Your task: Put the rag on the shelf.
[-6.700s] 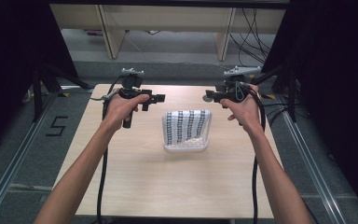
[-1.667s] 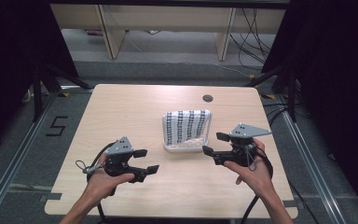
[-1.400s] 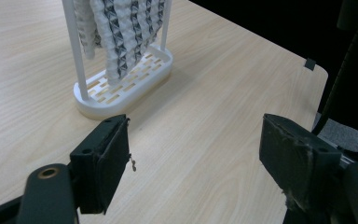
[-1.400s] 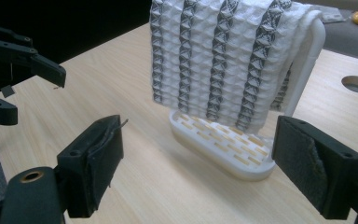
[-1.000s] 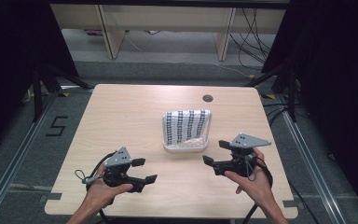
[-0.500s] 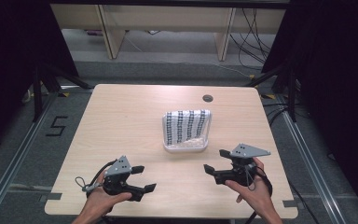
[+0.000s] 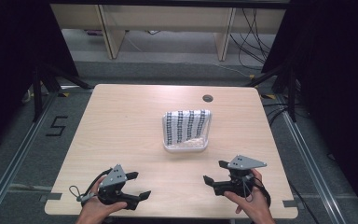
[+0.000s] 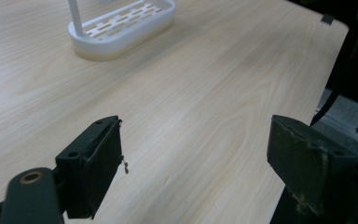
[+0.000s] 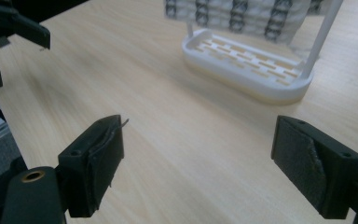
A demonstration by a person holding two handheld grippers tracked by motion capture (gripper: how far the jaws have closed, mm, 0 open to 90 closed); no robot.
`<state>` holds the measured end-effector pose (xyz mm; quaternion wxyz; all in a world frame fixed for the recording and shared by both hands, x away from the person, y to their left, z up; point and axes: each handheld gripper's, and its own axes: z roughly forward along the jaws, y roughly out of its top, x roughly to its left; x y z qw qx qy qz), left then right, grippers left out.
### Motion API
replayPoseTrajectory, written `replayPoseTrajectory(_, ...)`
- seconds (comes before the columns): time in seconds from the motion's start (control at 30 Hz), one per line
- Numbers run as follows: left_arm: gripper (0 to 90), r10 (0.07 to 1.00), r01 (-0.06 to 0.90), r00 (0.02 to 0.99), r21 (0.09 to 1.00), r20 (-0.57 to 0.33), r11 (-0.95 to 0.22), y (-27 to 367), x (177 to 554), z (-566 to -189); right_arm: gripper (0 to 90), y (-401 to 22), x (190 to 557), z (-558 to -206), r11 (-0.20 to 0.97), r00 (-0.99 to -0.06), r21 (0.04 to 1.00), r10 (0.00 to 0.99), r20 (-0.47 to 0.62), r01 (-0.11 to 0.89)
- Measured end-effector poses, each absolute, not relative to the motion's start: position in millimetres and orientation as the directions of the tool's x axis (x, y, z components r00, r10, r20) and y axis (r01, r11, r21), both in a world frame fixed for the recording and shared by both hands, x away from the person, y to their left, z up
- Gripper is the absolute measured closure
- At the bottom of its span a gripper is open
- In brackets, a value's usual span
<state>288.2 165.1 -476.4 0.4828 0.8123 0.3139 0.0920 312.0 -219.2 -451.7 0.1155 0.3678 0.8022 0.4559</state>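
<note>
Left tongs (image 7: 137, 185) sit low at the near-left edge of the surface (image 7: 121, 121), jaws spread wide & just been opening further, nothing btwn them. Right tongs (image 7: 212, 174) at the near-right edge, also released, pads wide apart w/ bare wood between. Both point inward/forward toward the middle.

Towel (image 7: 186, 125), white w/ dark checked stripes, hangs over a small white rack (image 7: 185, 145) at centre of the surface, well apart from both tongs, farther from the person. Rack's long axis runs left-right across the surface; slotted base shows in right gripper view (image 9: 247, 60).

Right tongs look slightly nearer, so that hand prob has the shorter reach; rack lies ahead & to its left.
</note>
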Motion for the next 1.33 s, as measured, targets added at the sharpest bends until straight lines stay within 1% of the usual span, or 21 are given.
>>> replayPoseTrajectory(0.13,17.5,0.603,0.409,0.789,0.832,-0.116,-0.375,168,284,-481,18.1,-216,303,-459,0.326,-0.687,0.792,0.71,0.156,0.516)
replayPoseTrajectory(0.17,17.5,0.6,0.41,0.79,0.835,-0.124,-0.368,168,283,-483,18.1,-217,304,-462,0.347,-0.711,0.801,0.69,0.135,0.488)
replayPoseTrajectory(0.2,17.5,0.602,0.421,0.787,0.832,-0.137,-0.362,168,282,-485,18.2,-216,300,-463,0.345,-0.697,0.788,0.703,0.143,0.51)
replayPoseTrajectory(0.27,17.5,0.608,0.433,0.78,0.83,-0.15,-0.351,169,279,-486,18.2,-218,299,-467,0.365,-0.706,0.789,0.698,0.119,0.494)
replayPoseTrajectory(0.3,17.5,0.601,0.425,0.787,0.829,-0.139,-0.364,172,279,-487,18.2,-218,298,-469,0.369,-0.712,0.788,0.691,0.121,0.492)
replayPoseTrajectory(0.33,17.5,0.609,0.442,0.776,0.832,-0.165,-0.337,171,277,-488,18.2,-218,296,-469,0.365,-0.704,0.781,0.698,0.131,0.507)
replayPoseTrajectory(0.4,17.5,0.615,0.435,0.774,0.834,-0.153,-0.34,173,275,-490,18.2,-219,292,-471,0.355,-0.695,0.775,0.704,0.146,0.523)
replayPoseTrajectory(0.43,17.5,0.611,0.437,0.776,0.832,-0.157,-0.341,173,274,-490,18.2,-220,293,-474,0.361,-0.71,0.783,0.69,0.14,0.506)
replayPoseTrajectory(0.53,17.5,0.617,0.436,0.772,0.834,-0.153,-0.338,173,271,-491,18.2,-220,287,-476,0.356,-0.69,0.767,0.708,0.152,0.534)
replayPoseTrajectory(0.6,17.5,0.62,0.446,0.766,0.836,-0.171,-0.32,173,269,-492,18.0,-221,287,-479,0.387,-0.705,0.767,0.7,0.117,0.511)
replayPoseTrajectory(0.77,17.5,0.635,0.449,0.757,0.826,-0.15,-0.34,178,267,-495,18.1,-222,284,-482,0.403,-0.709,0.752,0.696,0.118,0.521)
replayPoseTrajectory(0.8,17.4,0.631,0.451,0.761,0.821,-0.15,-0.349,178,267,-496,18.0,-221,284,-484,0.411,-0.717,0.754,0.688,0.114,0.513)
replayPoseTrajectory(0.83,17.4,0.639,0.46,0.751,0.825,-0.164,-0.329,176,266,-498,18.0,-221,284,-484,0.411,-0.708,0.747,0.698,0.11,0.522)
replayPoseTrajectory(0.9,17.5,0.627,0.454,0.765,0.816,-0.15,-0.358,176,267,-498,18.1,-220,284,-486,0.422,-0.711,0.743,0.696,0.102,0.52)
replayPoseTrajectory(0.97,17.6,0.628,0.458,0.761,0.82,-0.162,-0.344,174,266,-498,18.1,-218,284,-488,0.436,-0.721,0.74,0.687,0.093,0.511)
replayPoseTrajectory(1.13,17.6,0.632,0.449,0.762,0.817,-0.14,-0.361,176,268,-499,18.3,-218,283,-486,0.432,-0.721,0.753,0.688,0.079,0.496)
replayPoseTrajectory(1.17,17.6,0.636,0.456,0.756,0.821,-0.154,-0.343,175,268,-499,18.3,-218,283,-487,0.431,-0.719,0.752,0.69,0.082,0.499)
replayPoseTrajectory(1.2,17.6,0.636,0.455,0.758,0.816,-0.146,-0.355,177,268,-499,18.3,-218,283,-487,0.43,-0.719,0.753,0.691,0.082,0.498)
replayPoseTrajectory(1.23,17.6,0.638,0.458,0.756,0.815,-0.147,-0.355,177,269,-499,18.3,-217,281,-486,0.414,-0.705,0.746,0.701,0.105,0.522)
replayPoseTrajectory(1.27,17.6,0.641,0.46,0.753,0.815,-0.148,-0.352,177,269,-500,18.3,-218,283,-487,0.429,-0.718,0.753,0.691,0.083,0.499)
replayPoseTrajectory(1.33,17.6,0.641,0.465,0.753,0.809,-0.149,-0.359,178,270,-501,18.4,-218,283,-487,0.429,-0.718,0.753,0.691,0.083,0.5)
